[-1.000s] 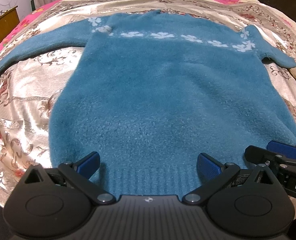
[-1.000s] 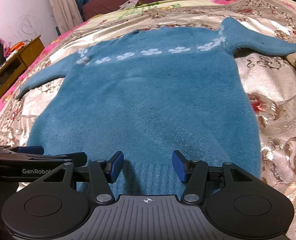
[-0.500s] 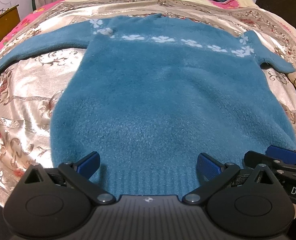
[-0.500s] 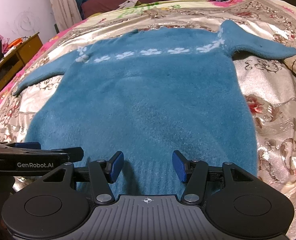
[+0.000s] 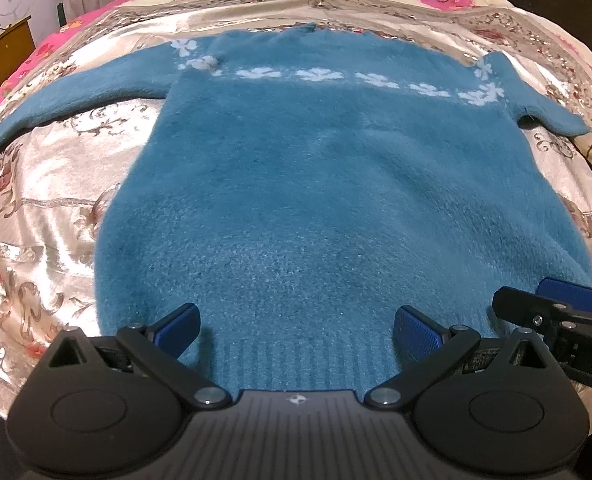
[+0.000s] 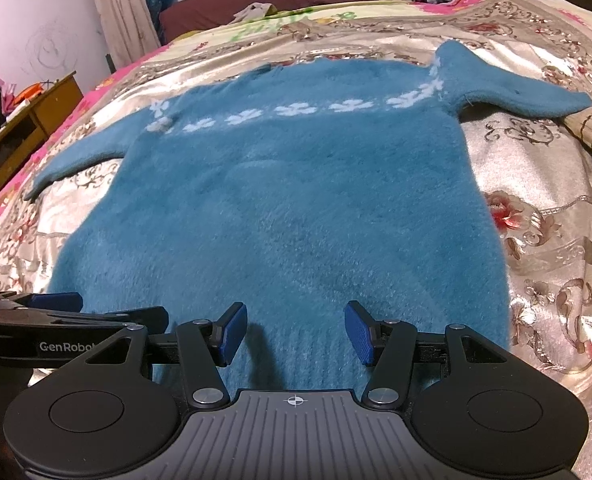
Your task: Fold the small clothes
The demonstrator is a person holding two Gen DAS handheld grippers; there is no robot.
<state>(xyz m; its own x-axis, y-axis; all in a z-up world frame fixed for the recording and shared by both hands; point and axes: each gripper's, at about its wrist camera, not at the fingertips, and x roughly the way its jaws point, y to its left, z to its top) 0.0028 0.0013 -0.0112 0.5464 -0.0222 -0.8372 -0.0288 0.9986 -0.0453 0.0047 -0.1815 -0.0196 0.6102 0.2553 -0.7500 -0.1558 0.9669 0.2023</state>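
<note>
With the blue sweater [image 5: 336,200] spread flat on the bed [image 5: 47,208], sleeves out, and my left gripper [image 5: 296,326] and right gripper [image 6: 293,330] both gaping empty over its ribbed hem [image 6: 296,364], I should pinch both hem corners evenly before lifting.

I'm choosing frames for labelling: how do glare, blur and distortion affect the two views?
Left wrist view: fisheye bows the bed edges; the satin bedspread glares white on the left; the sweater looks soft but readable. Right wrist view: same bowing; glare on the bedspread near the right sleeve; the far background is dim.
</note>
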